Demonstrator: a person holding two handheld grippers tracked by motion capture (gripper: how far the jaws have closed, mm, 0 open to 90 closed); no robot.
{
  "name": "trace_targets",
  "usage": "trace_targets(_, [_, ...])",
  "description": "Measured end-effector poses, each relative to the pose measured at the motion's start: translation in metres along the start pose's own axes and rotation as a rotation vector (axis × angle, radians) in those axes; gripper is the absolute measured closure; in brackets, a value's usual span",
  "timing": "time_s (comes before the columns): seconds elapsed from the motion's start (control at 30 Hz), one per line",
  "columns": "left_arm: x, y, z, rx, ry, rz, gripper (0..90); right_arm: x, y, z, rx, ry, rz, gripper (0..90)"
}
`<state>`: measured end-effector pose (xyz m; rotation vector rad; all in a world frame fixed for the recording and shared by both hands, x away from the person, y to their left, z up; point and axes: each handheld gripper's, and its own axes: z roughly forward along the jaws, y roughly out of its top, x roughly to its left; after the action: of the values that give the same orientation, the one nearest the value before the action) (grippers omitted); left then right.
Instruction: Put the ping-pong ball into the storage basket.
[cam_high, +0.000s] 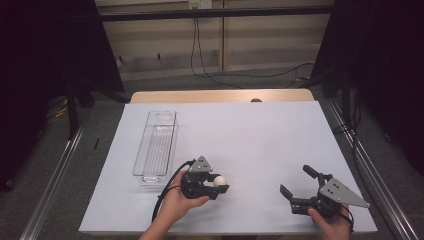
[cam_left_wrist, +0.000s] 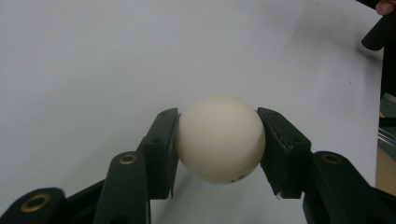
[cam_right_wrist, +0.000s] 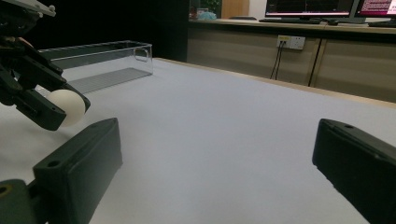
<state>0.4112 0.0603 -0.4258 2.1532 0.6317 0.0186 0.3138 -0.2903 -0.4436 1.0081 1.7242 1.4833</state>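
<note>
Dim, even overhead light; soft shadows, dark margins, blurred near jaws.

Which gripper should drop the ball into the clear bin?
Left. The left gripper is already shut on the white ball and sits just beside the clear plastic bin. The right gripper stands open and empty, farther across the table.

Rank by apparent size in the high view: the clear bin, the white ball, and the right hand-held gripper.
1. clear bin, clearly largest.
2. right hand-held gripper, open, nearer the camera, so slightly flattered.
3. white ball, smallest, clamped in the left hand-held gripper.
</note>
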Motion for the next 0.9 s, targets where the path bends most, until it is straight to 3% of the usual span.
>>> trace_targets(0.5, [0.0027,0.0006,-0.0024,0.003,0.008,-0.005,51.2,-0.0002,-0.0002,-0.0006,0.001,0.002,0.001,1.2])
trace_targets(0.73, [0.0049,0.002,-0.0065,-0.007,0.02,-0.013,51.2,0.0002,-0.0005,0.0001,0.004,0.003,-0.002,1.2])
trace_targets(0.77, [0.0052,0.0018,-0.0061,-0.027,0.009,-0.023,51.2,0.0005,-0.0003,0.0,0.003,0.001,0.003,1.2])
trace_targets(0.9, [0.0064,0.003,-0.0094,-0.009,0.021,-0.024,51.2,0.0004,-0.0006,-0.0001,0.005,0.003,0.0,1.2])
